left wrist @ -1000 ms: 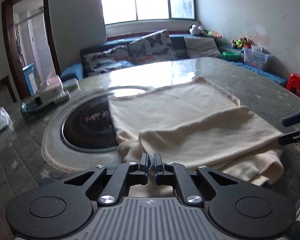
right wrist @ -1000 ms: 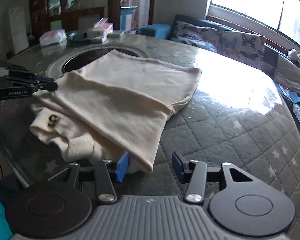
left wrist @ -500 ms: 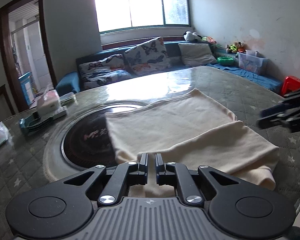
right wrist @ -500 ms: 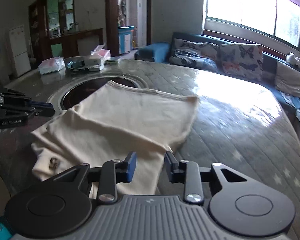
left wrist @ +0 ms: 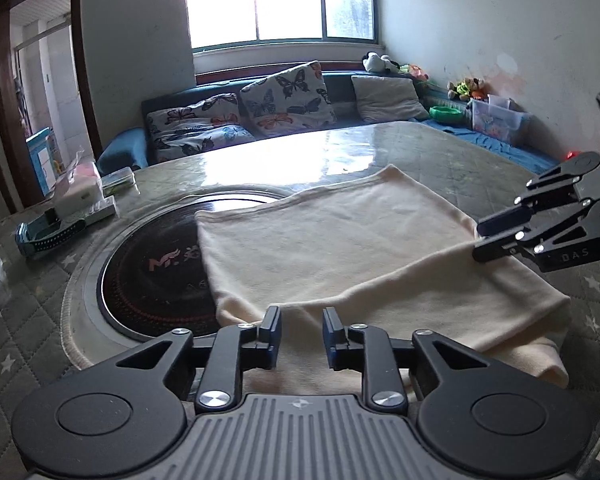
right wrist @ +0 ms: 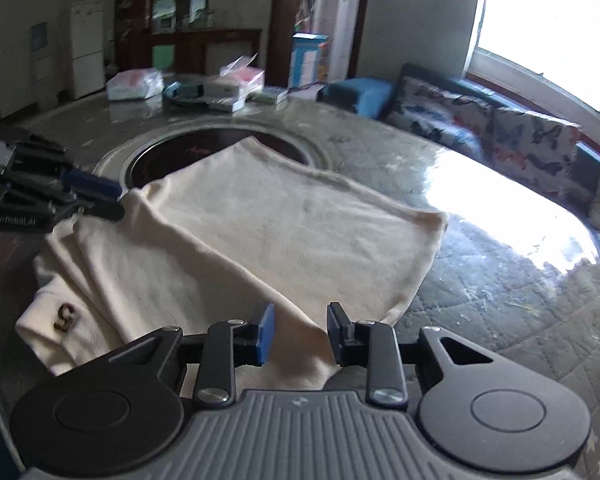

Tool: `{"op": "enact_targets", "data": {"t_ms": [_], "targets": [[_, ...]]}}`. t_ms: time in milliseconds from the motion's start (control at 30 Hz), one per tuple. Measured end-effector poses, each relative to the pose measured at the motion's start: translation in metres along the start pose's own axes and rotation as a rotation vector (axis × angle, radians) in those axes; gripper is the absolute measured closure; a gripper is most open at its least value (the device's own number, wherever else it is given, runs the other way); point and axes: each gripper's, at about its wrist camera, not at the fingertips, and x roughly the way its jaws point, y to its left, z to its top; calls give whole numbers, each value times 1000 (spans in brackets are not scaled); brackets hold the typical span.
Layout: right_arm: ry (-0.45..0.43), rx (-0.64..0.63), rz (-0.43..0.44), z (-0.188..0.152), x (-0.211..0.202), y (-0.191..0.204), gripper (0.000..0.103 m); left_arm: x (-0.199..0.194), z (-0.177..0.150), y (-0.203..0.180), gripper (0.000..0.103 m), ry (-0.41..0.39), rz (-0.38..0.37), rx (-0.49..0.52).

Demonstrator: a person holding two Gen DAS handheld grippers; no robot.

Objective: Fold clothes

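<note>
**Both grippers let go: the fold is laid down**

The left gripper (left wrist: 298, 330) now stands with its jaws parted and nothing between them, the cloth passing just under and ahead of its blue-padded fingertips (left wrist: 271, 326). A second ago those jaws were pressed together, and half a second ago they were still shut, so the release is very recent. The right gripper (right wrist: 299, 332) is likewise apart and empty, a little wider than half a second ago, with the near edge of the garment lying below the gap rather than pinched in it. In the left wrist view the right gripper (left wrist: 500, 236) hangs at the far right edge of the cloth, close to or touching the fold line; which one cannot be told.

The cream garment (left wrist: 340, 252) lies flat on the quilted, glass-topped table (left wrist: 440, 148), one layer folded over another, its far corner draped across the round black induction hob (left wrist: 152, 276) set in the tabletop. In the right wrist view a small brown "5" emblem (right wrist: 65, 316) shows on the lower layer that sticks out near the table's front edge.

As a judgement, one fold is finished and set down, and both tools are free to regrip for the next. The uneven lower layers at the front edge probably need squaring first.

Tissue packs and boxes (right wrist: 220, 86) sit well apart across the table, and a sofa with butterfly cushions (left wrist: 284, 100) runs under the window.
</note>
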Motion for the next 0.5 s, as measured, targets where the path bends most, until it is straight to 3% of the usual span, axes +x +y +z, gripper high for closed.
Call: {"op": "enact_targets", "data": {"t_ms": [233,300,367,500], "targets": [[57,-10,135,3,9,-27,75,-3,-10,23,77,30,3,-54],[76,-11,159,4,12,-32,81,-3,-12,26,77,34,0,-60],[101,-6,198,5,15,-40,96,-3,-12,30,75,36,-2,-68],[99,-20,203,7,9,-41,100,-3,-12,37,67,40,0,-97]]}}
